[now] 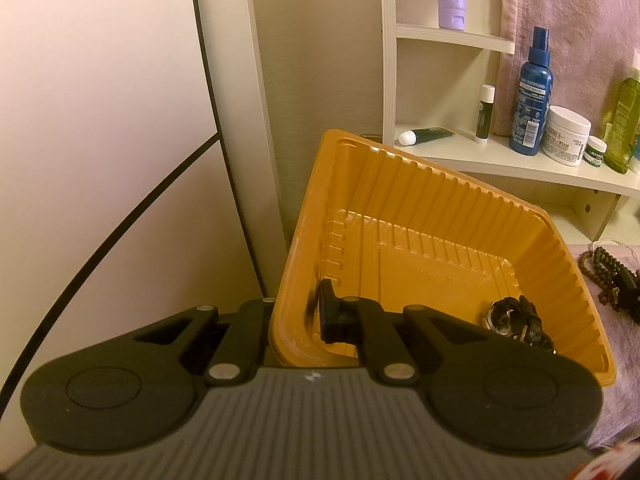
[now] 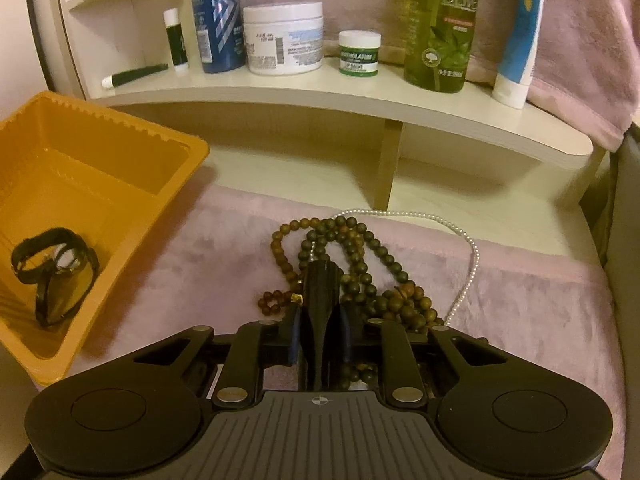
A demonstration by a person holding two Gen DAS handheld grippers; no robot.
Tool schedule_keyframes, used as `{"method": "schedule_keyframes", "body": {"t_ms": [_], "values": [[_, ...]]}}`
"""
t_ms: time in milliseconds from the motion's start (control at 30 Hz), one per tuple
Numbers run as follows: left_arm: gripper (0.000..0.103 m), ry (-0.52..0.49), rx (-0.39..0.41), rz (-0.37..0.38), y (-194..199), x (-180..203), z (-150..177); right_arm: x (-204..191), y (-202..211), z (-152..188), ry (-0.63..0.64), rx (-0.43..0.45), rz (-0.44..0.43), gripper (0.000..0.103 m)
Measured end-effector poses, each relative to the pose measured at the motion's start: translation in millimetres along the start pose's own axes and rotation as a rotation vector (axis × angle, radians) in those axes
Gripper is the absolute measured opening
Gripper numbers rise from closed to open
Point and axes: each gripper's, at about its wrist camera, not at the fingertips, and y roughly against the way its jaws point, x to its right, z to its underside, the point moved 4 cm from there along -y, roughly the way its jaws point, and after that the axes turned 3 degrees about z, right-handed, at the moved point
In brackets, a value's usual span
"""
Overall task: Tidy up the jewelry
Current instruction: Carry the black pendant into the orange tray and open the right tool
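An orange plastic tray (image 1: 440, 208) is tilted, and my left gripper (image 1: 296, 312) is shut on its left wall. A black wristwatch (image 1: 516, 320) lies in the tray's lower corner; it also shows in the right wrist view (image 2: 56, 264), inside the tray (image 2: 120, 152). My right gripper (image 2: 322, 280) is shut, its fingers pressed together over a heap of dark wooden bead strings (image 2: 360, 264) on a pink fuzzy cloth (image 2: 520, 312). I cannot tell if it pinches a bead strand. A white pearl necklace (image 2: 464, 236) curves behind the beads. The beads (image 1: 608, 276) show at the left view's right edge.
A cream shelf (image 2: 320, 96) behind the cloth holds a blue spray bottle (image 2: 218, 16), a white cream jar (image 2: 284, 40), a small green jar (image 2: 359, 54), a green bottle (image 2: 440, 24), a lip balm stick (image 2: 175, 38) and a tube (image 2: 516, 40). A pink towel (image 1: 580, 20) hangs behind.
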Motion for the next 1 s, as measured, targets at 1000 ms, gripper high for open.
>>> {"method": "schedule_keyframes", "body": {"t_ms": [1000], "values": [[0.007, -0.003, -0.001, 0.006, -1, 0, 1, -163, 38, -53, 0.099, 0.091, -0.475, 0.020]]}}
